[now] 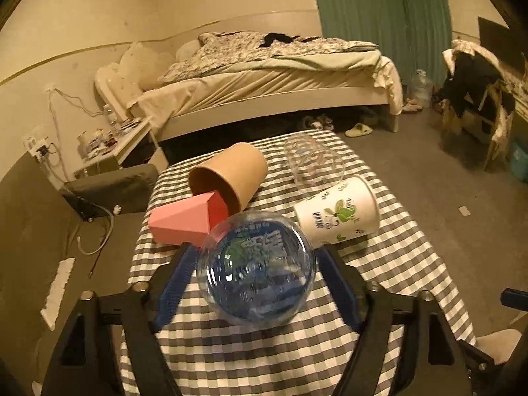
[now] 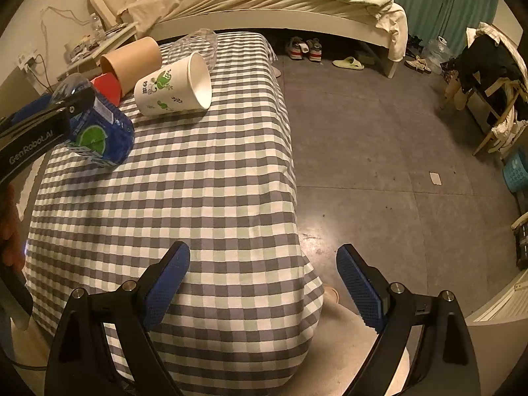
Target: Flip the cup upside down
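A clear plastic cup with a blue and green label sits between the blue pads of my left gripper, which is shut on its sides. Its round end faces the camera. From the right wrist view the same cup hangs tilted just above the checked tablecloth, and the left gripper's black finger crosses it. My right gripper is open and holds nothing, over the table's near right corner, far from the cup.
Lying on their sides behind the held cup are a brown paper cup, a white paper cup with green print and a clear cup. A pink box touches the brown cup. A bed stands beyond, with bare floor to the right.
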Demonstrator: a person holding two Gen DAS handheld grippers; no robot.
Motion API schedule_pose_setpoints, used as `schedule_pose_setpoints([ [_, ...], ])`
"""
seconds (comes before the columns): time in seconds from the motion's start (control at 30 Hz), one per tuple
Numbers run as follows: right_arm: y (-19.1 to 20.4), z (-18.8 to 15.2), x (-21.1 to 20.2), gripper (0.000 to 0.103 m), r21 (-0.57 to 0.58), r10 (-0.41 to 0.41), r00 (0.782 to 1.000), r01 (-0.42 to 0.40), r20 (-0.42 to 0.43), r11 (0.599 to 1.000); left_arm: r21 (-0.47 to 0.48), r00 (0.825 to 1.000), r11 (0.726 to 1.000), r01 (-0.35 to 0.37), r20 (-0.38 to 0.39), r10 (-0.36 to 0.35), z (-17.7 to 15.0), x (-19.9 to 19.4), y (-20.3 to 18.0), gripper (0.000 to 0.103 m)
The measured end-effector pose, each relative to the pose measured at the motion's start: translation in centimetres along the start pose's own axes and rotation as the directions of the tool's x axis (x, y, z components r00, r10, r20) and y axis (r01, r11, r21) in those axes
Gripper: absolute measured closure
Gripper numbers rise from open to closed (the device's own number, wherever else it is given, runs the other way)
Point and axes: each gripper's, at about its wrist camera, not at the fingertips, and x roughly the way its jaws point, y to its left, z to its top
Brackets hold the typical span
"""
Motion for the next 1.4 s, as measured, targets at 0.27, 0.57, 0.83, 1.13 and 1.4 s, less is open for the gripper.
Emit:
schedule_pose_setpoints([
  [0.27, 0.7, 0.3, -3.5, 0.012, -0.004, 0.003, 0.998, -0.003, 0.068, 1.000, -0.033, 0.998, 0.998, 0.048, 0.043, -0.046, 1.1, -2.8, 0.8, 0.020],
  [0.57, 1.0, -0.1, -11.1, 0.012, 0.005, 0.041, 0.967, -0.043, 0.251, 0.999, -0.155, 0.987, 0.984, 0.086, 0.150, -0.063, 1.8, -11.0, 5.9, 0.004],
  [0.83, 2.2, 0.6, -17.6, 0.012, -0.025, 0.102, 0.882, -0.102, 0.461, 0.994, -0.172, 0.982, 0.985, 0.025, 0.189, 0.008, -1.2, -17.0, 9.7, 0.000],
  [1.13, 5.0, -1.1, -16.0, 0.000, -0.063, 0.135, 0.869, -0.120, 0.476, 0.991, -0.231, 0.990, 0.973, 0.015, 0.138, 0.017, -4.9, -17.2, 10.6, 0.000],
  [1.4, 6.6, -1.8, -15.8, 0.000, -0.099, 0.096, 0.877, -0.055, 0.471, 0.994, -0.218, 0.990, 0.976, 0.032, 0.142, -0.001, -5.3, -17.4, 10.3, 0.000],
])
